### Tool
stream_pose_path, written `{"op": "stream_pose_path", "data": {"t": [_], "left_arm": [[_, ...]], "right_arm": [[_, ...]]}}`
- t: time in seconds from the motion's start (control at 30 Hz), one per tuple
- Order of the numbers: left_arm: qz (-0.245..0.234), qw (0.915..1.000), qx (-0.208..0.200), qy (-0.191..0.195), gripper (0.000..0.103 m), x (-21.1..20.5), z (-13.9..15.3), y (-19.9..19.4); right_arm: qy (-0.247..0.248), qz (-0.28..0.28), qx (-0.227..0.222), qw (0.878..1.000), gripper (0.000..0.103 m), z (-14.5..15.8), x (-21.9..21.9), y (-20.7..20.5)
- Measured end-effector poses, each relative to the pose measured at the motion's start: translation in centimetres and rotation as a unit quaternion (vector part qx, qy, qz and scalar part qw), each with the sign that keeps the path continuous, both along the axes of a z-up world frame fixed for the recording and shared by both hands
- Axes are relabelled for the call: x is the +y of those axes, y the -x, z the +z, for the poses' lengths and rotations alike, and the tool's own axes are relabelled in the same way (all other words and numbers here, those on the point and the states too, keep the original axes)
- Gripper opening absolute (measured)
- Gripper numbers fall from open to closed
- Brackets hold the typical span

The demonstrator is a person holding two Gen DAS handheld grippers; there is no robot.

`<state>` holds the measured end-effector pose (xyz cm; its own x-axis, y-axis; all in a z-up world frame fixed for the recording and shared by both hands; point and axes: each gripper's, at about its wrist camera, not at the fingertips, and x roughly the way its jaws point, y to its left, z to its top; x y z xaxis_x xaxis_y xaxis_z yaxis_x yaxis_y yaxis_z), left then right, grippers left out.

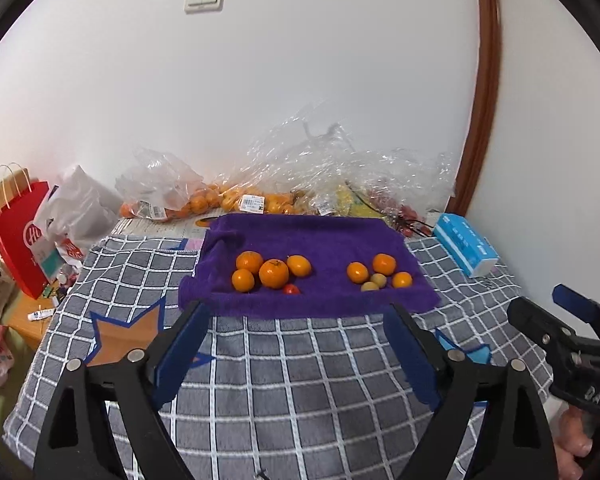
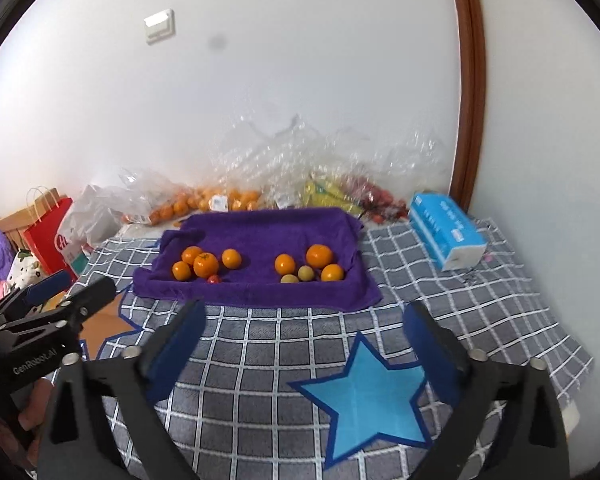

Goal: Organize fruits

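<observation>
Both tongs, left [image 1: 296, 316] and right [image 2: 306, 314], gape empty, short of the purple towel [image 1: 312, 240]. Red tomato [image 1: 291, 289] at its near edge, left tongs nearer.

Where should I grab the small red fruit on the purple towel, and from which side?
Take the red fruit across its round middle, coming from above and the towel's near edge. The biggest orange sits close behind it, so set the jaws left and right.
</observation>
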<state>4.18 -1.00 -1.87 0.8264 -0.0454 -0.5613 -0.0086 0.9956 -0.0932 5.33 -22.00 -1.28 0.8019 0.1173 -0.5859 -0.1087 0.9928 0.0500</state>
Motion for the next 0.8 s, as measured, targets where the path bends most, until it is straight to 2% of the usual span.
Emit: {"op": "stream_pose_path", "data": {"t": [0.3, 0.8], "left_arm": [[0.009, 0.9997, -0.021, -0.002, 0.094, -0.2, 1.8, 3.6], [0.008, 0.9998, -0.016, 0.005, 0.094, -0.3, 1.7, 4.1]], "right_arm": [[-0.027, -0.006, -0.002, 1.0, 0.102, 1.6, -1.2, 2.7], [-0.021, -0.009, -0.009, 1.0, 0.102, 2.2, -1.3, 4.2]]}}
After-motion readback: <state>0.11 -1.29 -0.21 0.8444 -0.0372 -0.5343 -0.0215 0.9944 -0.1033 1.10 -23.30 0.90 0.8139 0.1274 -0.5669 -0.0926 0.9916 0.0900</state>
